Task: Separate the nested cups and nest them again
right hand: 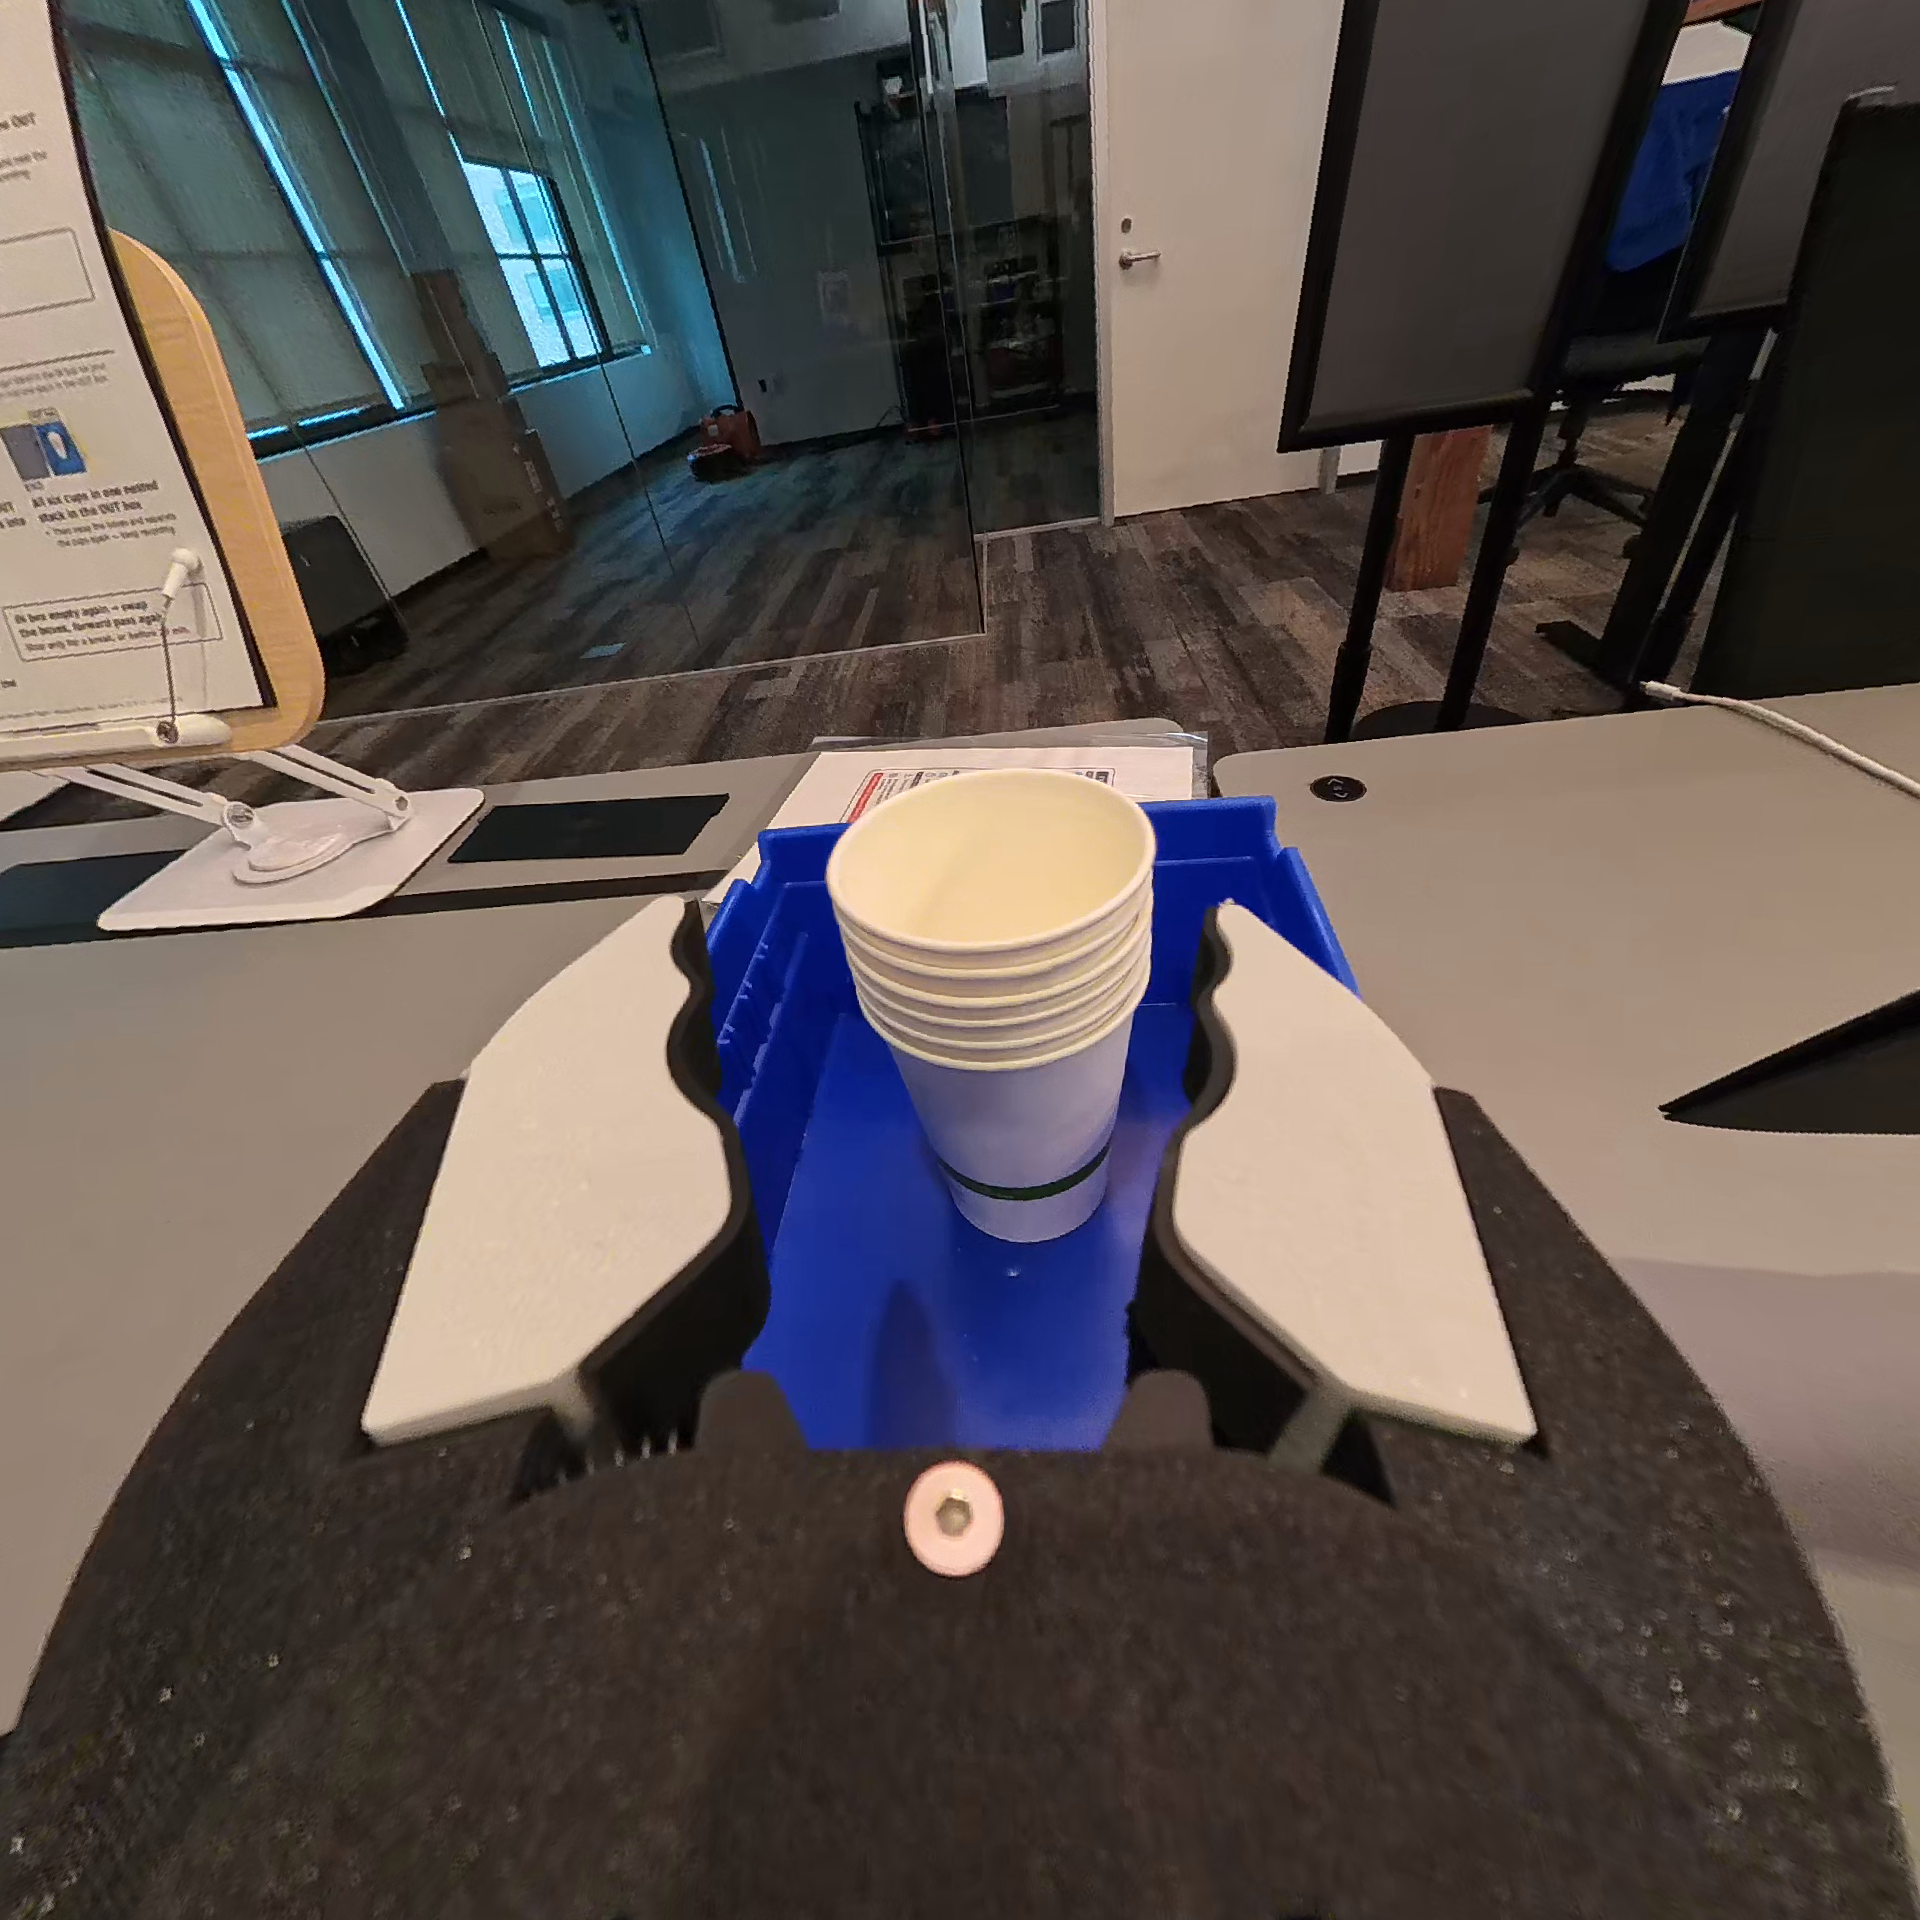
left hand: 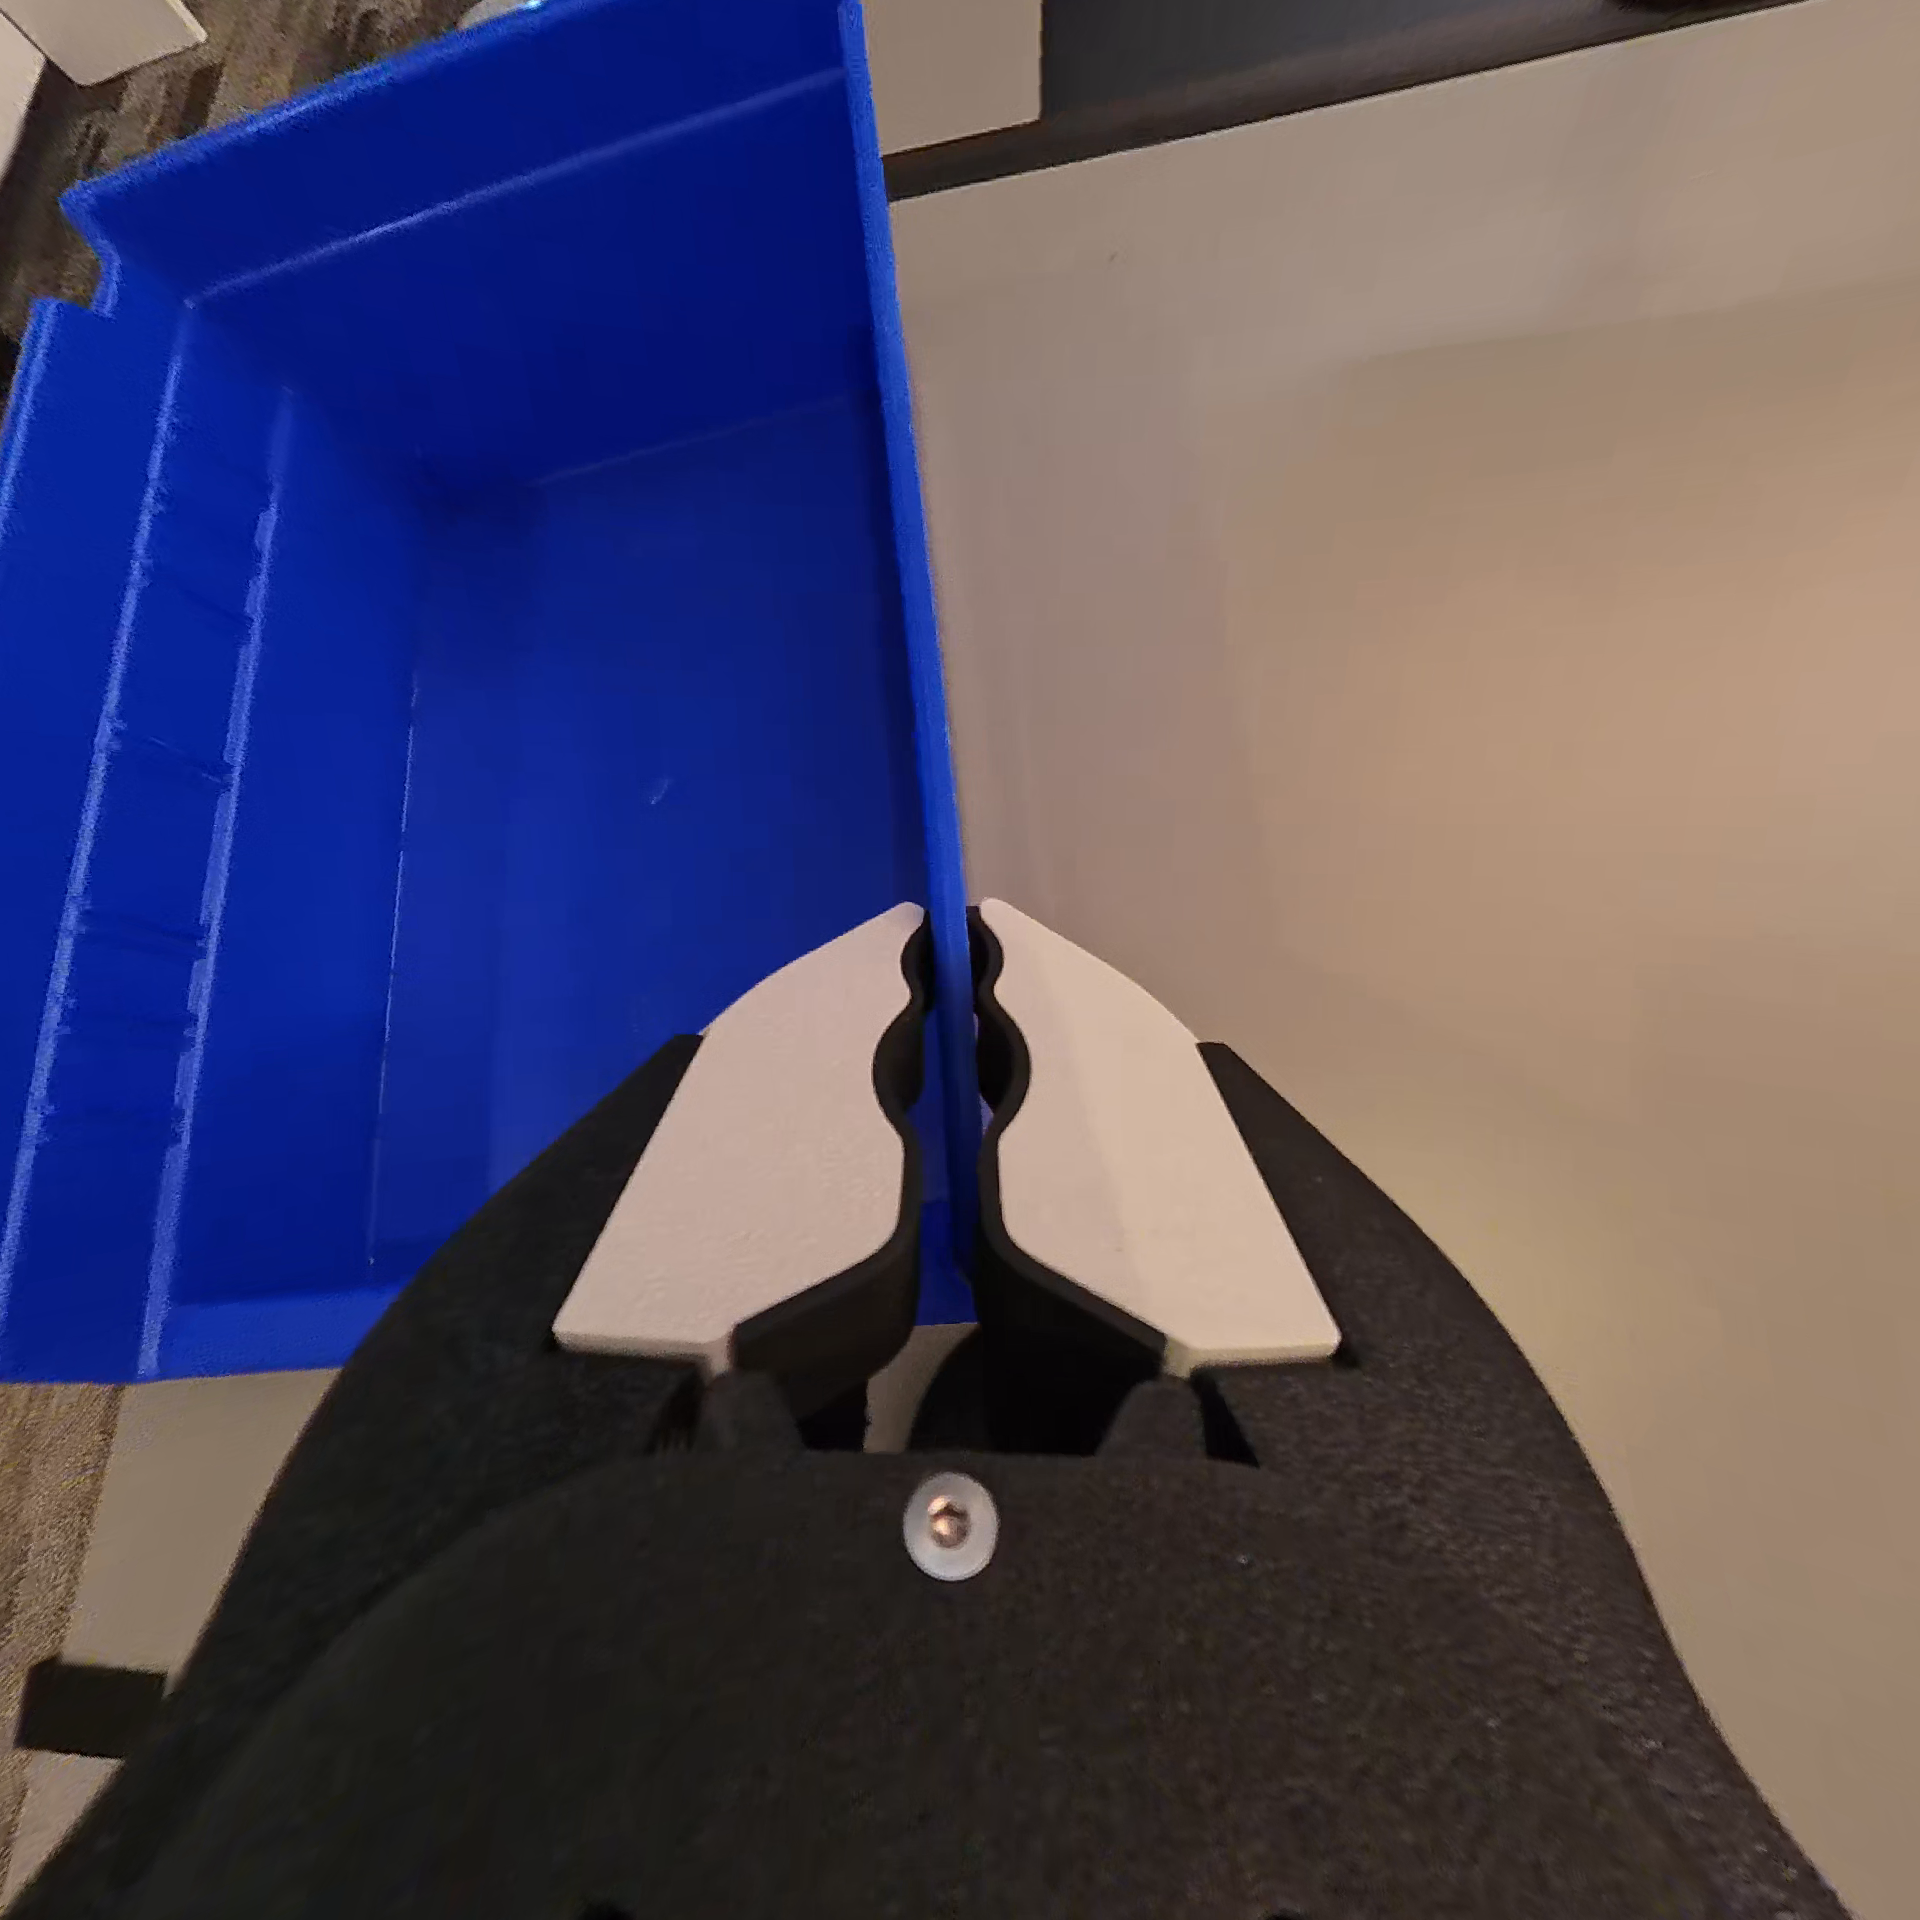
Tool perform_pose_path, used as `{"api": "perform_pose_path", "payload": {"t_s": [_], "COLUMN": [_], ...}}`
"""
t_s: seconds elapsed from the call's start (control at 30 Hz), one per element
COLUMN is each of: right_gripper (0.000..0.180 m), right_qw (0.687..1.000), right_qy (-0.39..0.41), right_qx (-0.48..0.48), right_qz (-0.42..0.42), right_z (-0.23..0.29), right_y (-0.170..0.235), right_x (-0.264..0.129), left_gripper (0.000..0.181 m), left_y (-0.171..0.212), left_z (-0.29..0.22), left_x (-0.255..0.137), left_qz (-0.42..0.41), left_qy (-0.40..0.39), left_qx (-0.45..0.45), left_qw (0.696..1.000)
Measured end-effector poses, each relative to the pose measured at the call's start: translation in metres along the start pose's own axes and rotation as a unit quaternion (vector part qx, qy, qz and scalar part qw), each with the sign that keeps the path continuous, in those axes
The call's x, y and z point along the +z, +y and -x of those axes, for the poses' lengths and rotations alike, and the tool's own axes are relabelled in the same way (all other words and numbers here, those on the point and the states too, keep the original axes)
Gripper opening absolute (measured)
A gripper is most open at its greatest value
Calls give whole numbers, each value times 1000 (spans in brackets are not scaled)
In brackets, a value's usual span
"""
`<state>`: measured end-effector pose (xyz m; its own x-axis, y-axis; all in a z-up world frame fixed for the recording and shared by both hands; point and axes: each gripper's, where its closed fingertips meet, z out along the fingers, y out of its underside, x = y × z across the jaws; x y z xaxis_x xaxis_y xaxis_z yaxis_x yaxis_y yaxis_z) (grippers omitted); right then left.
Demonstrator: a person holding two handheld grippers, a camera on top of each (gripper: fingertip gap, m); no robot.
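In the right wrist view a stack of several nested white paper cups point(right hand: 1003, 1023) stands upright in a blue plastic bin point(right hand: 940, 1340). My right gripper point(right hand: 951, 935) is open, its fingers on either side of the bin's near end, short of the stack and not touching it. In the left wrist view my left gripper point(left hand: 953, 920) is shut on the right side wall of an empty blue plastic bin point(left hand: 582, 727), which looks tilted and lifted over the grey table point(left hand: 1455, 727). No cups show in the left wrist view.
A sheet of paper in a clear sleeve point(right hand: 997, 774) lies behind the bin with the cups. A tablet stand with a printed sheet point(right hand: 156, 520) is at the left. A white cable point(right hand: 1787, 738) runs at the far right. Grey table point(right hand: 1507, 935) surrounds the bin.
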<state>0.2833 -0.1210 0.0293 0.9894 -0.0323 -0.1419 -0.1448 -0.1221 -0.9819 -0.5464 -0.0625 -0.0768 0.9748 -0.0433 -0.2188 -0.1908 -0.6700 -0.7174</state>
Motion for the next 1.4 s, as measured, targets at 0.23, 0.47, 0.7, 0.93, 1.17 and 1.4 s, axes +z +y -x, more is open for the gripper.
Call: {"api": "perform_pose_path", "payload": {"t_s": [0.23, 0.47, 0.7, 0.93, 1.17, 1.4], "right_gripper": [86, 85, 77, 72, 63, 53], "right_qw": [1000, 999, 975, 938, 906, 860], "right_qy": [-10, -3, 119, 71, 50, 75], "right_qx": [7, -23, -107, -93, -57, -110], "right_qz": [9, 36, 153, 326, 416, 492], "right_z": [0, -5, -83, -106, -113, -126], "right_y": [4, 9, 22, 61, 91, 119], "right_x": [4, 2, -22, -27, 2, 24], "left_gripper": [6, 7, 8, 10, 14, 23], "left_y": [-11, -18, -22, -27, -30, -30], "left_z": [-53, -102, -157, -212, -271, -334], "left_x": [-5, -11, -24, -35, -49, -66], "left_qz": [-12, -18, -38, -47, -53, -52], "left_qy": [13, 39, 63, 100, 131, 162], "left_qx": [22, 48, 88, 117, 152, 198], "left_qw": [1000, 998, 993, 987, 978, 965]}}
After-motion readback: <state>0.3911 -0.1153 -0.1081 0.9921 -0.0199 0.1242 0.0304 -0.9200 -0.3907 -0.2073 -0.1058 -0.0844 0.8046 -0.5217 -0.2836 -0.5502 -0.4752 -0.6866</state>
